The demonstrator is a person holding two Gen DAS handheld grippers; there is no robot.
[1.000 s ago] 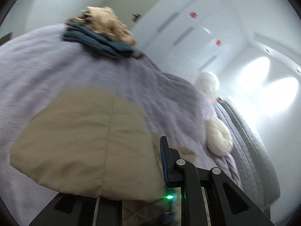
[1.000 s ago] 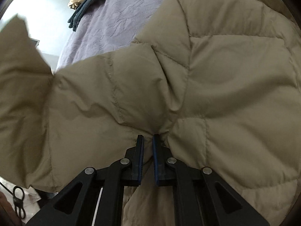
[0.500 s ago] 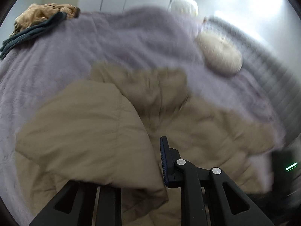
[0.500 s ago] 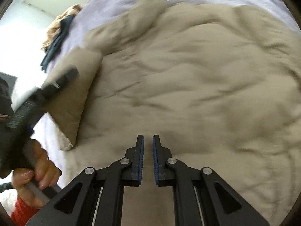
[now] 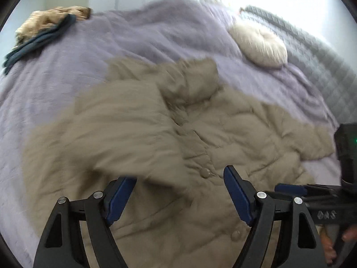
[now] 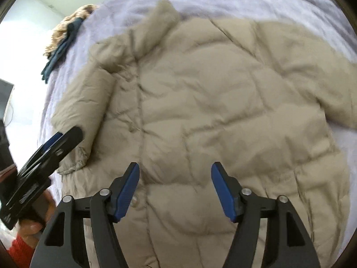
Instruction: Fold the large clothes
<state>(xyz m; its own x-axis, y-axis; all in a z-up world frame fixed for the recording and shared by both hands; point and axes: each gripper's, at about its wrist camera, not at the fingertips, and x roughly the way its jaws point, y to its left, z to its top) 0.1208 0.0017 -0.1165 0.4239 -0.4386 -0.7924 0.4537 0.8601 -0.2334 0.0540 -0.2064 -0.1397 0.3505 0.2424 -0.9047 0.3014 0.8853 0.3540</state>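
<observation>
Beige quilted jacket (image 6: 200,102) lies spread front-up on the bed's lavender bedspread (image 5: 100,44), its buttoned placket running away from me toward the collar (image 5: 191,78) at the far end. I judge the long axis to run straight ahead of both my grippers. My right gripper (image 6: 175,187) hangs over the lower front, jaws apart and having just opened, nothing between them. My left gripper (image 5: 179,194) hangs over the same hem area, jaws likewise just opened and apart; a blurred sleeve (image 5: 107,134) droops across the jacket's left side just beyond its left finger, apparently not pressed by the pads. The opposite sleeve lies out toward the right. Both grippers sit near the hem; the left is nearer the loose sleeve. Farther off, a round cream cushion (image 5: 258,44) and a heap of other clothes (image 5: 42,29) rest on the bed.
</observation>
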